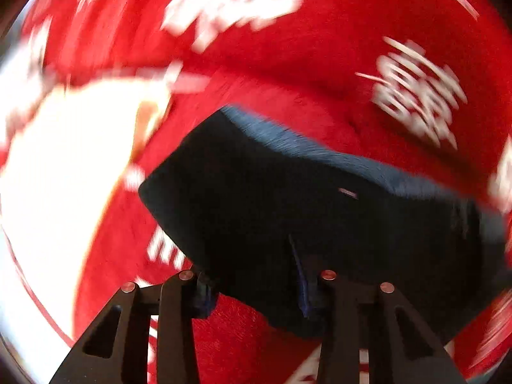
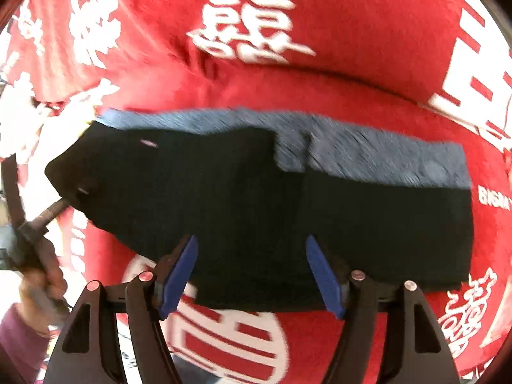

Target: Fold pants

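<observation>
Pants (image 2: 256,192), dark navy w/ a lighter blue ribbed band along the far edge, are lying folded into a flat slab on a fuzzy red cloth (image 2: 352,48) w/ white 囍 characters; letters "BIGMA" are showing at the right; right gripper (image 2: 251,275) is hovering over the near edge, blue pads wide, gripping nothing; left gripper (image 1: 256,288) is looking spread in its blurred view, clamp state can't tell.

Both wrist views down onto pants (image 2: 256,192)
</observation>
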{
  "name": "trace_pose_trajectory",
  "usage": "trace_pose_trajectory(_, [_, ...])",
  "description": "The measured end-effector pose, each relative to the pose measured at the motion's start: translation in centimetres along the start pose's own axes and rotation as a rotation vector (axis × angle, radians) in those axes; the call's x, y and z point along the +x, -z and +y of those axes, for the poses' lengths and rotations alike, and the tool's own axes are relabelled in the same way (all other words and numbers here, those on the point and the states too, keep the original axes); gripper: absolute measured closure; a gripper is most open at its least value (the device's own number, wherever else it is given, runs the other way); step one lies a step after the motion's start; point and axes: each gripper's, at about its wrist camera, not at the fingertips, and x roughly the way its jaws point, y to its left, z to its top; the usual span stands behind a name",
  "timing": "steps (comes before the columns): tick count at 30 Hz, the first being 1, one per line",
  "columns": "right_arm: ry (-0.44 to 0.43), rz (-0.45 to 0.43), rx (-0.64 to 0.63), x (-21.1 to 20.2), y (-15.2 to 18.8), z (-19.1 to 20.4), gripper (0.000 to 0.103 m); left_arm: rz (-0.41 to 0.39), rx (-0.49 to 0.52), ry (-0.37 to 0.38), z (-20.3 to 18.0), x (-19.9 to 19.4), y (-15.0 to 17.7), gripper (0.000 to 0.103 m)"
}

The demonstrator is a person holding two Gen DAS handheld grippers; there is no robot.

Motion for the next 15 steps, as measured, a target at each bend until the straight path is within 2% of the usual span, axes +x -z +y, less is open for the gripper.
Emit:
trace_pose_trajectory(3, [-0.131, 0.028, -0.02, -0.5, -2.8, 1.9, 0.026, -0.044, 0.169, -0.044, -3.5, -0.9, 0.5, 0.064])
trace_pose_trajectory(6, [-0.255, 0.078, -0.07, -0.1, -6.3, 5.6, 0.022, -0.066, 0.246, -0.063, -5.0, -1.4, 0.8, 0.064])
trace_pose_trajectory(8, [-0.336, 0.167, -0.112, 1.1, -8.8, 8.8, 0.021, -0.067, 0.26, -0.065, -5.4, -1.5, 0.8, 0.064])
trace_pose_trajectory(11, [-0.385, 0.249, -0.187, 2.5, -11.6, 13.3, 0.021, -0.057, 0.261, -0.061, -6.0, -0.9, 0.4, 0.064])
trace_pose_trajectory(15, [-0.38, 0.339, -0.294, 4.7, -12.9, 18.6, 0.021, -0.062, 0.281, -0.067, -5.5, -1.3, 1.2, 0.064])
